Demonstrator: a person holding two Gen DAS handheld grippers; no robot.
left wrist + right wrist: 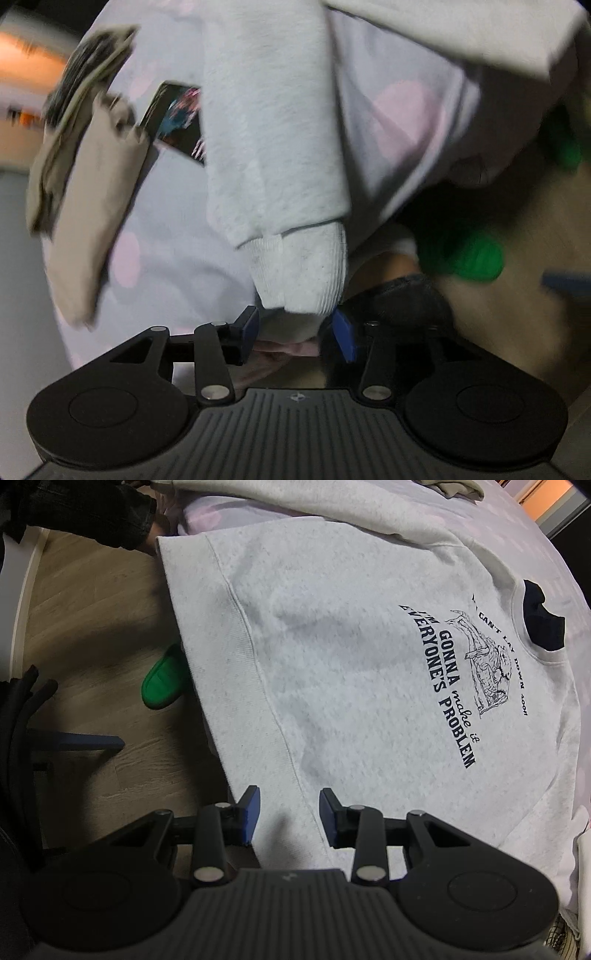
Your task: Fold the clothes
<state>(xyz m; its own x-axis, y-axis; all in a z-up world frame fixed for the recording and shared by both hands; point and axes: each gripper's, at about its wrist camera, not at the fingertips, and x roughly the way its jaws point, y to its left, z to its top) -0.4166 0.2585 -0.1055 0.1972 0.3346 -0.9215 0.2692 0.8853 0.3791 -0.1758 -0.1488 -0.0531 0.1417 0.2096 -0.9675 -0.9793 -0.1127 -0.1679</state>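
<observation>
A light grey sweatshirt (351, 672) with dark printed text lies front-up on a bed, its ribbed hem at the bed's edge. In the left wrist view its sleeve (273, 147) hangs down, and the ribbed cuff (303, 273) sits between the blue pads of my left gripper (295, 332), which is shut on it. My right gripper (290, 814) is open and empty, its jaws just above the sweatshirt's hem corner near the bed's edge.
The bed has a pale sheet with pink spots (406, 122). Beige folded clothes (85, 177) and a dark printed item (177, 118) lie on it. Green slippers (164, 679) lie on the wooden floor (92, 635) beside the bed. A dark chair (22, 716) stands at left.
</observation>
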